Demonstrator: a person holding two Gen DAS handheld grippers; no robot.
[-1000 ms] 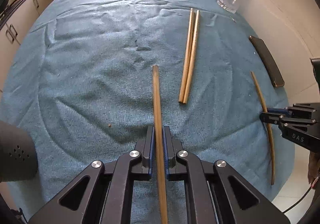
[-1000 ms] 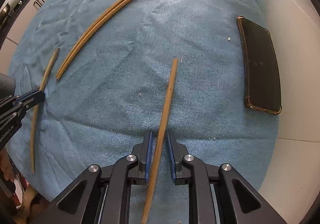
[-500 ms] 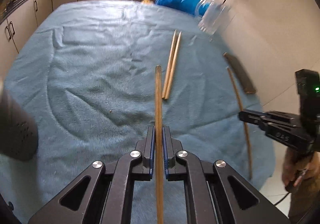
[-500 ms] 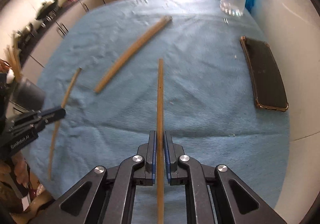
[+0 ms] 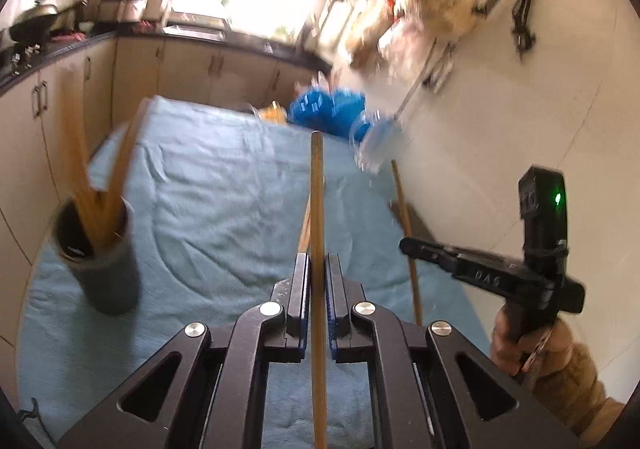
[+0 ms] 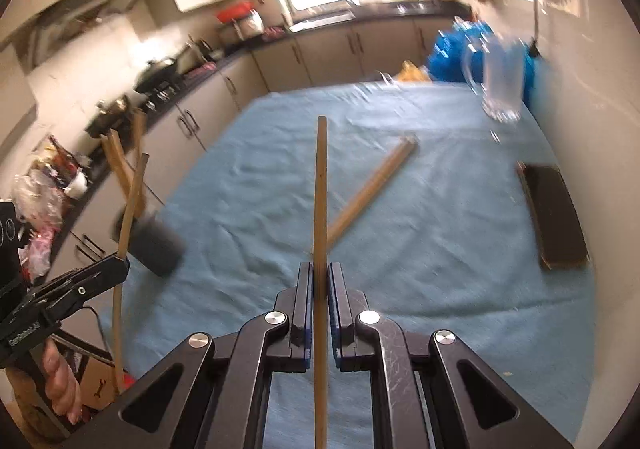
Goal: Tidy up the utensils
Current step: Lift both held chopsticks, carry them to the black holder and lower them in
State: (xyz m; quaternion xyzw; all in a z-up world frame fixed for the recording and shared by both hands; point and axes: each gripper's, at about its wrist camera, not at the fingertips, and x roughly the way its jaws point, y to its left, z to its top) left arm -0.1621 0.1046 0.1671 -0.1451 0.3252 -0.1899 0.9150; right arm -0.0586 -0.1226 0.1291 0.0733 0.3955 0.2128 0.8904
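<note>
Both tongs are pinched on chopsticks above the blue-clothed bench (image 6: 440, 249): the left tongs (image 5: 318, 289) clamp one chopstick (image 5: 317, 201), the right tongs (image 6: 320, 293) another (image 6: 320, 189). Each looks light, stiff and smooth, likely to pivot or slip; gripped near mid-length. The dark holder (image 5: 100, 265) already holds several.

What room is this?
Most likely a home kitchen: cabinets under a dark counter, pots by the wall, and a table with chopsticks.
</note>
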